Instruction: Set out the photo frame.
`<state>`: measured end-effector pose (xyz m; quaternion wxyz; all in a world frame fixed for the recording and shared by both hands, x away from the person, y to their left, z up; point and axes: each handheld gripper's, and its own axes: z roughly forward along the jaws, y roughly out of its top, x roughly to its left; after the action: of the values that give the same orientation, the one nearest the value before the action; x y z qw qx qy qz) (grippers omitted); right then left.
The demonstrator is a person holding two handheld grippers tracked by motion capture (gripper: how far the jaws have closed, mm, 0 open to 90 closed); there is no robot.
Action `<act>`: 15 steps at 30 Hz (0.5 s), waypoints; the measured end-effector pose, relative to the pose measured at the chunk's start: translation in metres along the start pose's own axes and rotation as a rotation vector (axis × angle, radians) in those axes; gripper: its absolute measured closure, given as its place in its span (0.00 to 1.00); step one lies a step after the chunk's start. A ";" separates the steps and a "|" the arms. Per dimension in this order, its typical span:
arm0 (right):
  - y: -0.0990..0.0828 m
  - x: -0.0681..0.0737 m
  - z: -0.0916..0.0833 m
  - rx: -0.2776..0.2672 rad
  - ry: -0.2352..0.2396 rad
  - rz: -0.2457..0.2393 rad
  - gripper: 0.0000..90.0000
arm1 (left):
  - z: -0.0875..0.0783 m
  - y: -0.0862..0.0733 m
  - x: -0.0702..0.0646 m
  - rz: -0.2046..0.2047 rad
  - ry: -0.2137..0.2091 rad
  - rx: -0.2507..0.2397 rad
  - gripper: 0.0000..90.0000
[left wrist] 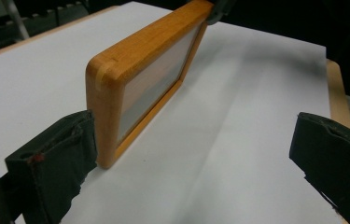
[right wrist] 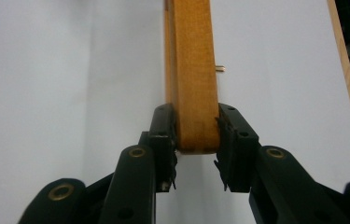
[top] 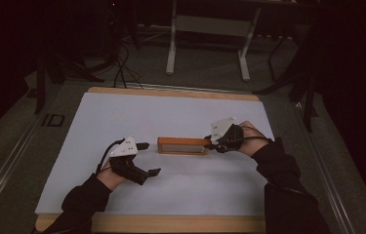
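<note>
**Wooden frame held on edge by the right hand-held gripper**

High view: A person's 2 dark-sleeved forearms reach in from the bottom over a table (top: 122,112) topped with a white sheet. A wooden picture frame (top: 182,145) stands on its long edge near the middle of the sheet. The right hand-held gripper (top: 213,145) meets the frame's right end, with a grey plate on top of it. The left hand-held gripper (top: 149,158) sits just left of the frame, its 2 black jaws spread wide apart and holding nothing. Beyond the table, the dim floor holds a white stand (top: 209,29) and some dark cables (top: 122,63).

Left gripper view: The frame (left wrist: 137,74) stands upright on the white sheet, its rounded near corner close against the left jaw, and whether the 2 touch is hard to tell. The other jaw is far off at the right edge, so this gripper (left wrist: 200,154) is open. A pale panel fills the frame's face.

Right gripper view: The right hand-held gripper (right wrist: 196,140) has its jaws clamped on either side of the frame's (right wrist: 191,70) narrow end. A small metal tab (right wrist: 220,68) sticks out from the frame's right side.
</note>
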<state>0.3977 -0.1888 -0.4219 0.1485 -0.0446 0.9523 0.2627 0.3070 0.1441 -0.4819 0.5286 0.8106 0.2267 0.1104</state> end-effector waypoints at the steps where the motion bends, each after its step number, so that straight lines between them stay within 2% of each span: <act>1: 0.000 -0.003 0.001 0.001 0.008 0.002 0.77 | 0.000 0.000 0.000 -0.002 0.003 -0.007 0.02; 7: 0.003 -0.027 0.006 0.038 0.040 0.043 0.75 | 0.001 -0.004 0.002 -0.015 0.006 -0.009 0.02; 9: 0.002 -0.035 0.008 0.035 0.069 0.081 0.75 | 0.002 -0.005 0.002 -0.016 0.006 -0.005 0.02; 11: 0.001 -0.041 0.010 0.026 0.079 0.111 0.75 | 0.003 -0.006 0.002 -0.018 0.005 -0.006 0.02; 15: -0.002 -0.051 0.013 0.009 0.103 0.142 0.74 | 0.002 -0.006 0.003 -0.019 0.005 -0.009 0.02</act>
<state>0.4499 -0.1831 -0.4176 0.0804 0.0101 0.9606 0.2658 0.3087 0.1460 -0.4884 0.5325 0.8058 0.2352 0.1086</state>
